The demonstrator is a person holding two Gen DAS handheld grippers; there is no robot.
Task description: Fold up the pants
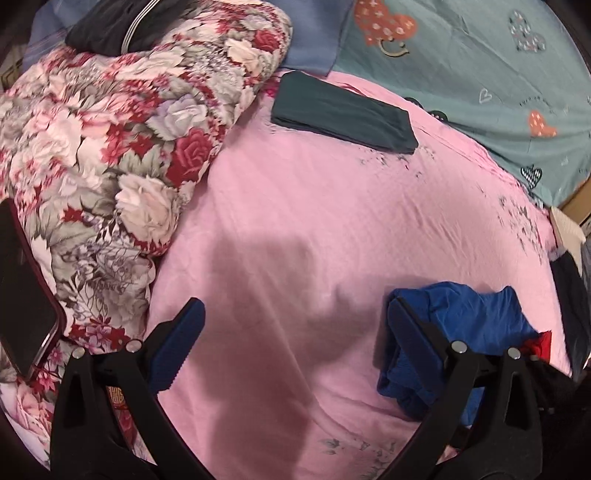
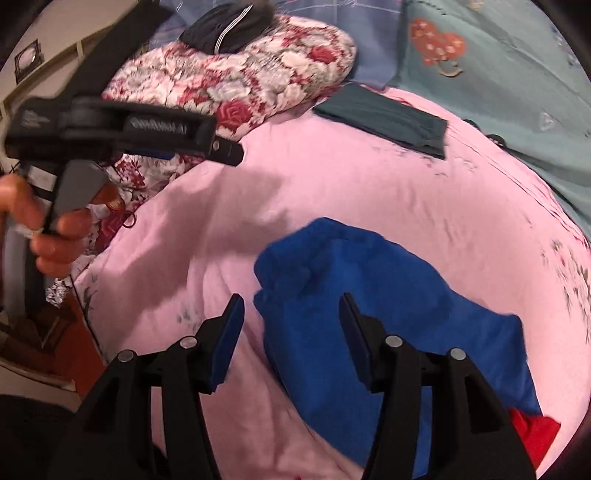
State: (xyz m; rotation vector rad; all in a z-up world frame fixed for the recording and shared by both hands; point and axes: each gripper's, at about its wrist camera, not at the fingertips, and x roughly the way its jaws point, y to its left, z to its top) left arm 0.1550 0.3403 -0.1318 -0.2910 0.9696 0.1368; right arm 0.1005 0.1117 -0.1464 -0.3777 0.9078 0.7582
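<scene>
Bed, pink cotton sheet [image 1: 295, 229] with faint grey floral print: broad bare stretch across its middle, open for movement.

One crumpled royal-blue fabric pair of pants [image 2: 369, 295], lying in a heap on the sheet toward the near right edge (a scrap of red cloth [image 2: 535, 428] shows at its near right end).

One folded dark-teal garment [image 1: 343, 110], flat rectangle, at the far edge of the pink sheet, well apart from the blue heap.

One rolled quilt, red-and-white rose print [image 1: 129, 129], banked along the left edge; one dark garment with white stripes [image 1: 114, 29] sits on top of it.

One teal sheet with heart motifs [image 1: 480, 62] beyond the far right edge; its small lettering is too small to read.

One dark slab, possibly a phone [image 1: 26, 302], on the quilt at the left.

Left gripper [image 1: 295, 343]: jaws spread wide, nothing between them; right pad just beside the blue heap (contact cannot be told). A hand [image 2: 55, 236] holds its grip.

Right gripper [image 2: 291, 339]: jaws parted, poised over the near left edge of the blue pants, pinching nothing.
</scene>
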